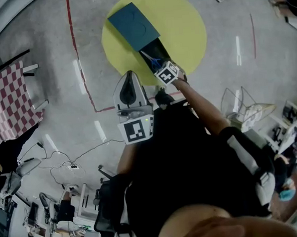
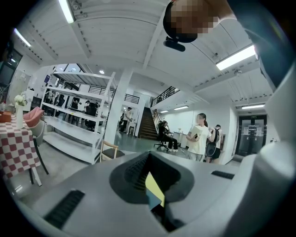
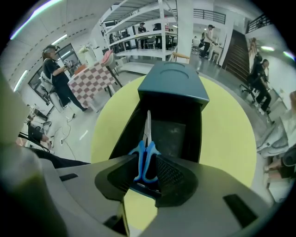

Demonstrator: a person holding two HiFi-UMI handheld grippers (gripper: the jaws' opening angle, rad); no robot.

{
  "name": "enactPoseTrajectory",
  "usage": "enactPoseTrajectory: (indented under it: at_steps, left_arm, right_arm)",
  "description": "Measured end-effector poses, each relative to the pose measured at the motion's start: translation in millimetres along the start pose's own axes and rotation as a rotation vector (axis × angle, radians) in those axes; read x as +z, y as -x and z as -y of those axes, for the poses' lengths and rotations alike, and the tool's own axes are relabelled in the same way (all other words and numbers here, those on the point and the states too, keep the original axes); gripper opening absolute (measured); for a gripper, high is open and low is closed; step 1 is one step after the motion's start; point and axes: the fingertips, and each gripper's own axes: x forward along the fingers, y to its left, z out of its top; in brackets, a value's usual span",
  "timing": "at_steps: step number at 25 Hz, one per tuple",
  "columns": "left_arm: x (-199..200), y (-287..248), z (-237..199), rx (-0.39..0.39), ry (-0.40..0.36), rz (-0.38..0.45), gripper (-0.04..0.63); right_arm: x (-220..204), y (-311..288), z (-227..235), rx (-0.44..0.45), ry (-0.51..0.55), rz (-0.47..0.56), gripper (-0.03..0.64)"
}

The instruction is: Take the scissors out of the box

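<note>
Yellow floor disc [image 3: 226, 139] carries the box [image 3: 173, 85]; inside, scissors [image 3: 145, 149] lie lengthwise between the right gripper's [image 3: 147, 178] wide-open jaws, handles nearest, blades away.

A grey polished floor [image 1: 43, 62] carries a round yellow mat [image 1: 188, 31], a thin red line [image 1: 75, 44] and loose cables [image 1: 70, 166]. A red-and-white checked tablecloth [image 1: 7, 100] covers 1 table. White shelving [image 2: 74, 122], a white column [image 2: 119, 111], a wooden chair [image 2: 110, 150] and a dark staircase [image 2: 147, 125] stand under ceiling strip lights [image 2: 236, 56].
</note>
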Motion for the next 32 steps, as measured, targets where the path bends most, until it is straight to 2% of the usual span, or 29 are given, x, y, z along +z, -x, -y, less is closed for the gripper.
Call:
enactPoseTrajectory:
  at_steps: [6,15,19,23,32]
  left_arm:
    - [-5.0,-4.0,-1.4,0.006,0.017,-0.016,-0.003]
    - [-1.7,-1.5,-8.4,0.020,0.010,-0.004,-0.003]
    - [-1.0,0.8,-6.2,0.020,0.010,-0.003,-0.005]
    - [-1.2,3.8,-5.7,0.018,0.011,-0.001,-0.005]
    - [0.2,13.6,1.9,0.013,0.012,0.024,-0.005]
  right_arm:
    - [-2.3,-15.1,-4.3,0.038,0.012,-0.083,0.107]
    - [-12.0,-15.5,8.5,-0.035,0.009,-0.169,0.110]
    - [-13.2,-13.2,10.7,-0.037,0.014,-0.163,0.086]
    - [-5.7,-16.1,1.2,0.015,-0.016,-0.116,0.083]
    - [-5.6,4.4,5.8,-0.037,-0.005,-0.099,0.083]
